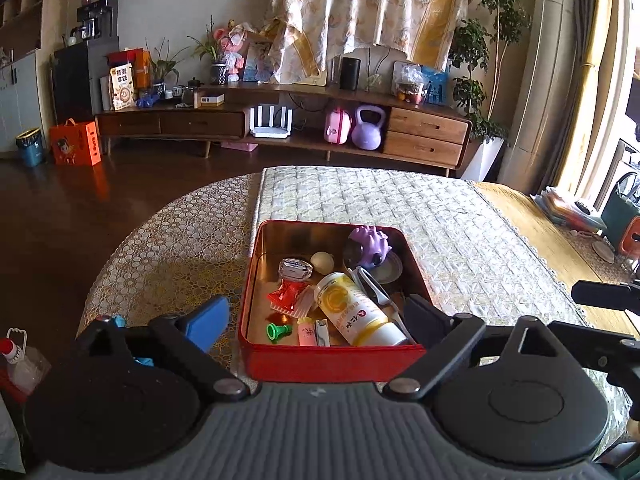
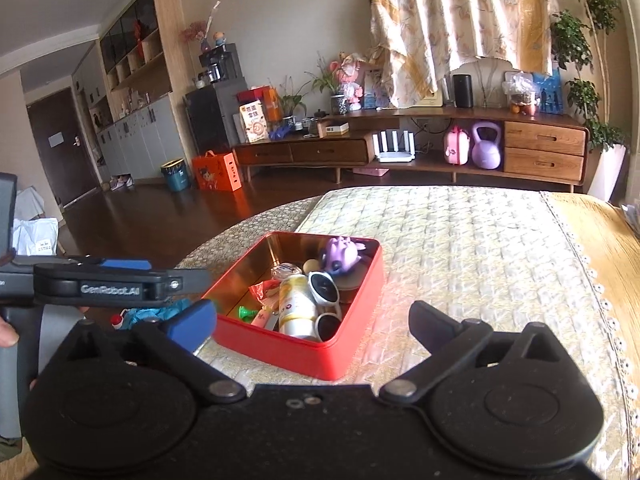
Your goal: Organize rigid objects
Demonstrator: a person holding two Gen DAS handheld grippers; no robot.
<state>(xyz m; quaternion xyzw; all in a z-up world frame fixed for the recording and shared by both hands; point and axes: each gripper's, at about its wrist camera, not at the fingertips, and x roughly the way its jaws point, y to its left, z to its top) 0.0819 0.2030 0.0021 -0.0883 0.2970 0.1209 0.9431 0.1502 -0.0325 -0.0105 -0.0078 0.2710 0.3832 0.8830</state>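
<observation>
A red tin box sits on the patterned cloth, right ahead of both grippers. Inside lie a white and yellow bottle, a purple spiky toy, a red packet, a green piece, a pink tube and white sunglasses. My left gripper is open over the near side of the box and holds nothing. In the right wrist view the red tin box is a little to the left; my right gripper is open and empty just short of it. The left gripper shows at that view's left.
The round table's cloth and a quilted runner lie under the box. A clear bottle with a red cap and something crumpled and blue sit at the near left. Bare wood and stacked items are to the right.
</observation>
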